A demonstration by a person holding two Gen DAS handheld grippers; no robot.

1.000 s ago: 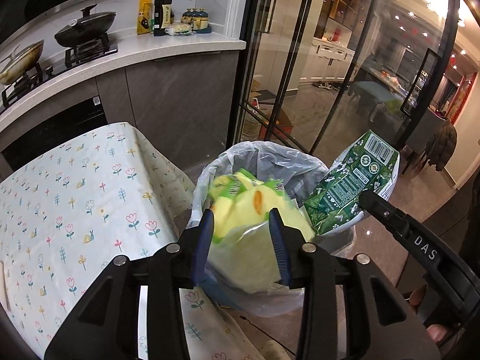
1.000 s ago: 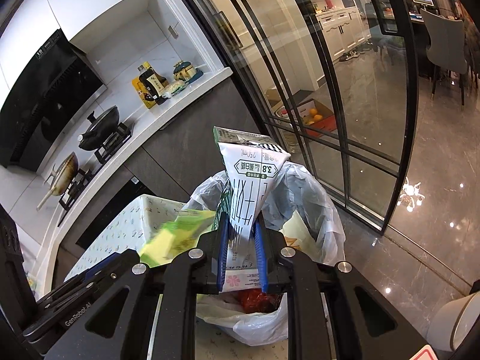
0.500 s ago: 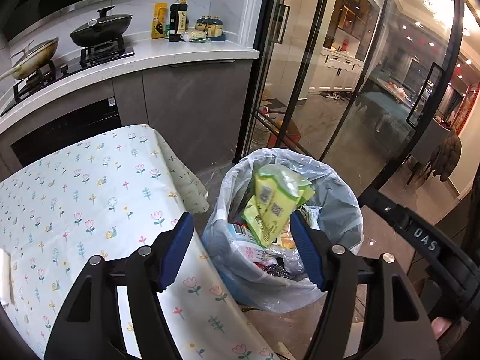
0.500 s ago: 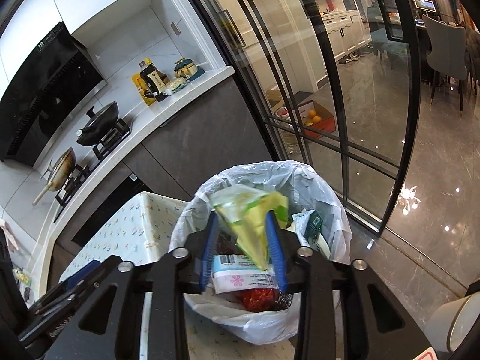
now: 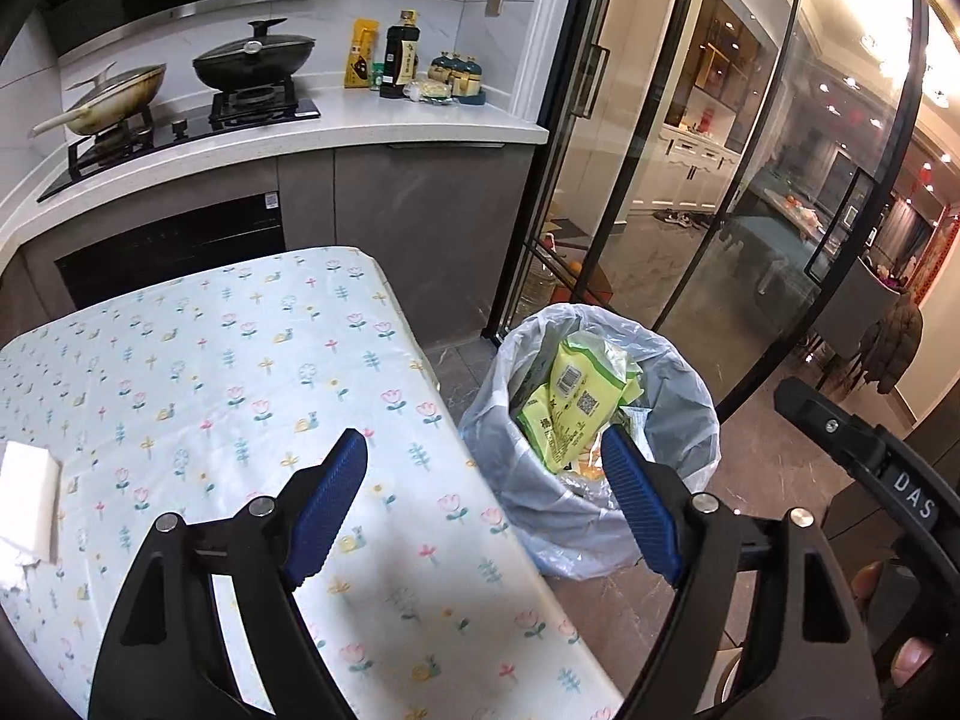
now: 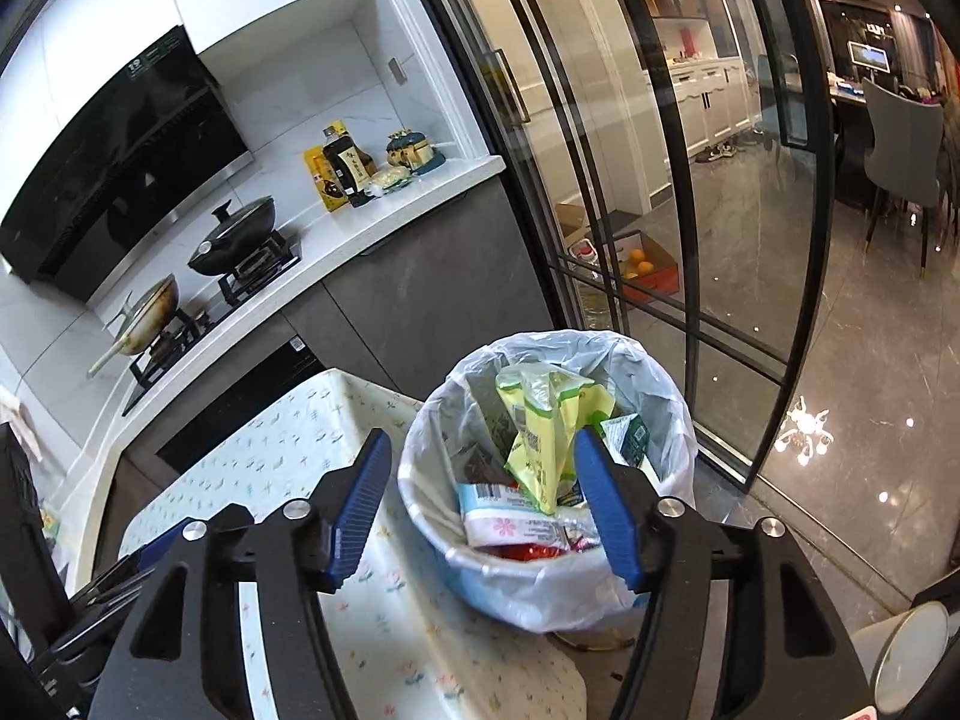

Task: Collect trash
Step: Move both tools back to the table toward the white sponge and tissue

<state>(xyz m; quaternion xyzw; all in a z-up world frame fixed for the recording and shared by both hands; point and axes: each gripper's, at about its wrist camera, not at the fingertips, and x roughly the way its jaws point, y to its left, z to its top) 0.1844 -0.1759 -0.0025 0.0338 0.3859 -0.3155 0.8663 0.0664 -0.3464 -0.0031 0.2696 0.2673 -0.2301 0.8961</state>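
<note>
- Both packets have left the tongs since a second ago: the yellow-green snack bag (image 5: 570, 402) and the green milk carton (image 6: 627, 435) now lie in the bin.
- Left gripper (image 5: 483, 507): jaws opening wide, nothing between the blue pads, poised over the table edge.
- Right gripper (image 6: 483, 507): jaws opening, empty, above the bin's near rim.
- Bin (image 5: 690, 384), lined with a clear bag, stands on the floor at three o'clock from the flowered tablecloth (image 5: 210, 372).
- White block (image 5: 27, 495) sits at nine o'clock on the cloth.
</note>
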